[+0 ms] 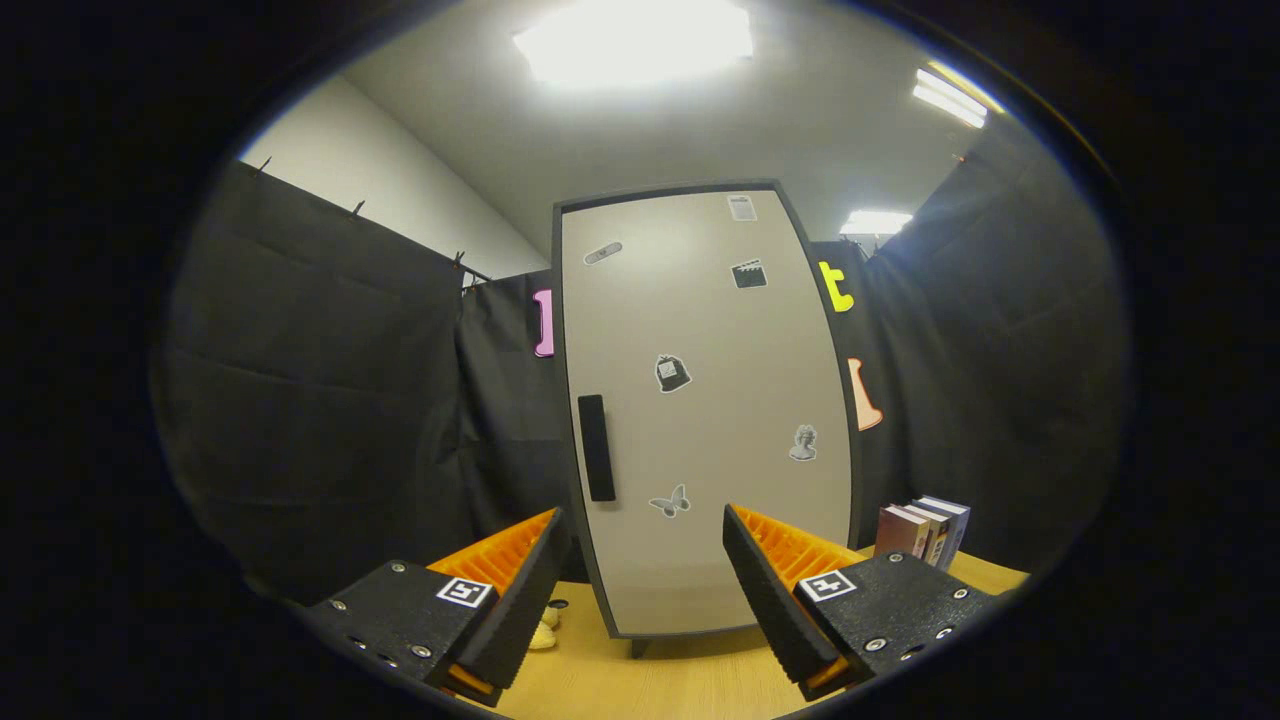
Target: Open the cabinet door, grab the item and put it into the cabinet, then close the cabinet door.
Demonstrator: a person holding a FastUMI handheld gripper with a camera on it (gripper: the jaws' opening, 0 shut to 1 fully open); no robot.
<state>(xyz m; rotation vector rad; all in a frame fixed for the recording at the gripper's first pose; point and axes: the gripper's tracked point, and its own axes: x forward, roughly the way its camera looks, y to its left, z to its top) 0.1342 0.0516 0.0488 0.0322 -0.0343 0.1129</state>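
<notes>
Centre of frame, cabinet door (700, 400): closed, handle (596, 447) at its left edge.
Gripper (640, 590): fingers apart, empty.
Item (543, 634): pale object, lower left beside cabinet, likely.
Risk: fingers slipping off the flat handle; cabinet may shift on table (650, 685).

A small pale item (545, 634) lies half hidden behind the left fingers (520, 590).

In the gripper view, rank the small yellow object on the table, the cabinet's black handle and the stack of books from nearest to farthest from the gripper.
The gripper is open, its fingers holding nothing.
1. Small yellow object, on the wooden table beside the left finger.
2. Black vertical handle on the closed beige cabinet door, ahead, left of centre.
3. Stack of books, beyond the right finger beside the cabinet; handle versus books is close.
</notes>
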